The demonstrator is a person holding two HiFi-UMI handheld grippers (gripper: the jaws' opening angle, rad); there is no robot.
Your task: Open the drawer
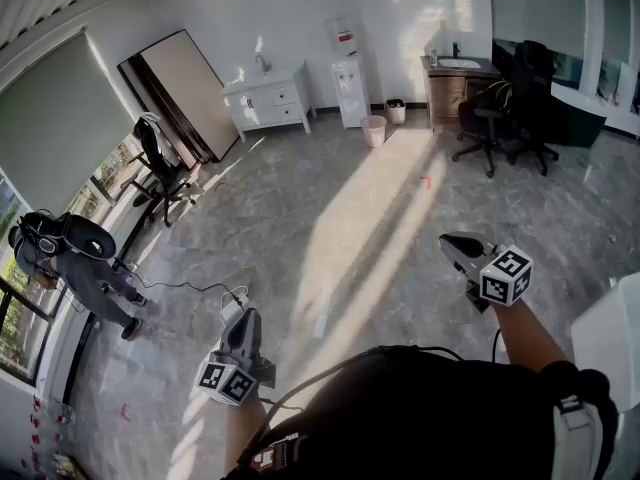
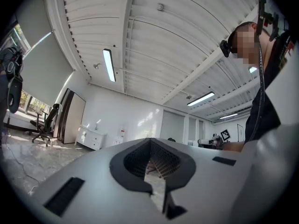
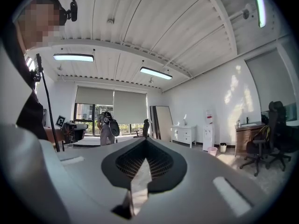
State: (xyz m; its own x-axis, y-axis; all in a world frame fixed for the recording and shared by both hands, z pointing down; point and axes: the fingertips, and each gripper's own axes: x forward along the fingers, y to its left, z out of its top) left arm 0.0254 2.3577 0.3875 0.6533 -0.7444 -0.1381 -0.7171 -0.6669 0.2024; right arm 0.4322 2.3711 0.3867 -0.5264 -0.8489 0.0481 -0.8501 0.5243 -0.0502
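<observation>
Left gripper (image 1: 244,315) near and low, jaws pressed together on nothing. Right gripper (image 1: 453,240) near at the right, likewise closed and empty. Drawer (image 1: 284,96) well apart from both, in the white cabinet (image 1: 250,108) against the far wall. Just right of that, a water dispenser (image 1: 349,90) and a pink bin (image 1: 374,130). Between grippers and cabinet, bare marble floor (image 1: 330,198) with a sunlit strip. Off left, an office chair (image 1: 160,166), a person (image 1: 78,260) by the window, and a cable (image 1: 185,286) trailing toward the left gripper.
</observation>
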